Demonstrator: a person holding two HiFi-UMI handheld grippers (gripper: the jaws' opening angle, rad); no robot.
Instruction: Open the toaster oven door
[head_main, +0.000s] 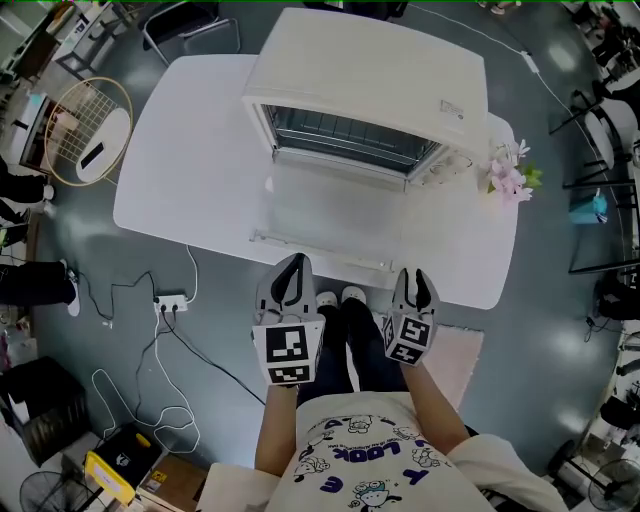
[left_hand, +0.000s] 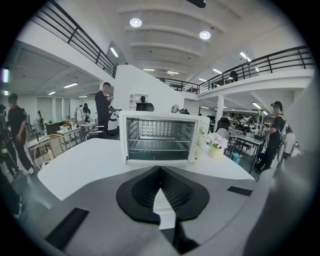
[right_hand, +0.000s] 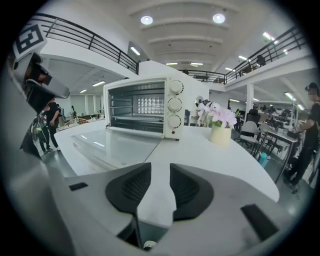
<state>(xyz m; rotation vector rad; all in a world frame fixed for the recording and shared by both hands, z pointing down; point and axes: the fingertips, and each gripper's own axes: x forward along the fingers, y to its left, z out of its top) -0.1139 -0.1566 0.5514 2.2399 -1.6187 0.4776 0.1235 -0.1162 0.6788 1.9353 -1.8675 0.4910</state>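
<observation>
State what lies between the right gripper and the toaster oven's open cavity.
Only the lowered glass door, lying flat; the right gripper view shows it.

Bright, even light from round recessed ceiling lamps (left_hand: 135, 22), soft shadows, faint glare streaks on the lowered clear-glass oven door (right_hand: 95, 144), fisheye bending and black corners in both gripper views.

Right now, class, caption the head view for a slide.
Toaster oven, door open flat on the table; left tongs and right tongs empty in front.

Toaster oven dials (right_hand: 175, 104), markings too small to read, shirt (head_main: 370, 460) cut off at bottom edge
</observation>
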